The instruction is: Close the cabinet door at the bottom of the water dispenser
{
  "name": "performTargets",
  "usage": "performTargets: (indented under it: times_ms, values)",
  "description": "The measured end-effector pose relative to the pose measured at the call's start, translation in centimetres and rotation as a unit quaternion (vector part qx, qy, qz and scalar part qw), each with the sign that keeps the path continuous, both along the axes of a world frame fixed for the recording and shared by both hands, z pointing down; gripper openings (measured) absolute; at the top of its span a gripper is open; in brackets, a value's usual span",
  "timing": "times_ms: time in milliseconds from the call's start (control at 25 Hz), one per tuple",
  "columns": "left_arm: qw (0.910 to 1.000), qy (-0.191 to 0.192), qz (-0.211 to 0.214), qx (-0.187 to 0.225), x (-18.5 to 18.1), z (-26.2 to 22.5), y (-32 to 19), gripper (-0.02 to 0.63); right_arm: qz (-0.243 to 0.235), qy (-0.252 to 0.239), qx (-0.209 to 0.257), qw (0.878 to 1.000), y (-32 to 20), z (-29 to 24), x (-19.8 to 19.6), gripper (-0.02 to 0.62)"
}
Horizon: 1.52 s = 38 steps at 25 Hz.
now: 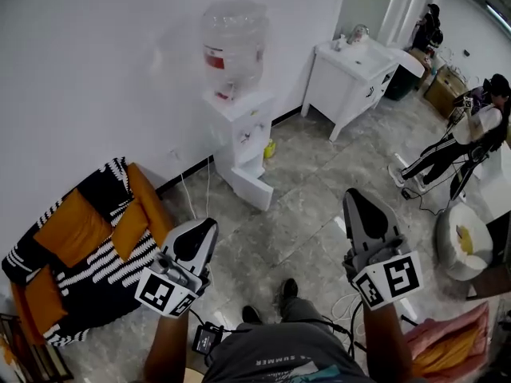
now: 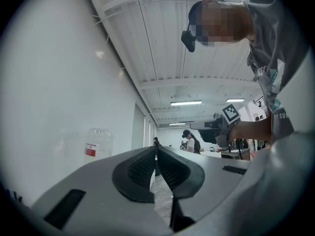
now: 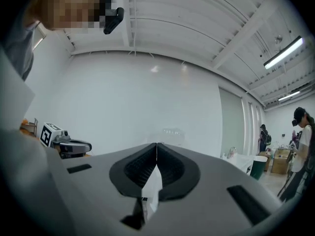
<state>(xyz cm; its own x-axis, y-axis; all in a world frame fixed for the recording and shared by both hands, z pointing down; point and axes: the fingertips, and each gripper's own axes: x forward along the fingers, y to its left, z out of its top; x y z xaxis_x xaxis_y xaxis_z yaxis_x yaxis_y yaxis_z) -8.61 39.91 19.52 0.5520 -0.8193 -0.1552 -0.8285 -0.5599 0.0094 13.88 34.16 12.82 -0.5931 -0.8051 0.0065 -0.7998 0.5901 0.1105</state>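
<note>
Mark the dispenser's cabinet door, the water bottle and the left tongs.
cabinet door (image 1: 252,188): head view, middle of the open white panel.
water bottle (image 1: 232,48): head view, clear body.
left tongs (image 2: 155,150): left gripper view, where the shut tips meet.

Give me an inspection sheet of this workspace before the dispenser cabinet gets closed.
Surface: grey tiled floor.
Job's things: water dispenser against the wall; its bottom cabinet door stands open.
Clutter: small yellow item on the floor beside the dispenser.
Grippers: left gripper and right gripper both shut, empty, well short of the dispenser.
Cables: white cords hang down the wall left of the dispenser; floor cables by the person's feet.
Surroundings: sofa with orange cushions at left, white cabinet at right, people beyond.
</note>
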Motion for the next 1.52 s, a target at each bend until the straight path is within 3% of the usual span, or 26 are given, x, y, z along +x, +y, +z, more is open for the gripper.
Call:
performTargets:
  times_ms: [240, 680, 1160, 1520]
  values:
    - [0.9996, -0.006, -0.024, -0.014, 0.0, 0.8, -2.0, 0.029, -0.011, 0.0, -0.016, 1.0, -3.8, 1.6, 0.5, 0.028]
    - [0.9946, -0.023, -0.09, -0.046, 1.1, 1.9, -10.3, 0.029, -0.086, -0.016, -0.054, 0.995, -16.0, 5.1, -0.5, 0.028]
    - [0.9853, -0.044, -0.16, -0.041, 2.6, 1.4, -17.9, 0.029, -0.151, -0.026, -0.054, 0.987, -26.4, 5.8, 0.3, 0.028]
    - [0.9833, -0.063, -0.164, -0.047, 3.6, 1.0, -21.6, 0.029, -0.162, -0.043, -0.065, 0.984, -30.6, 7.3, 0.5, 0.028]
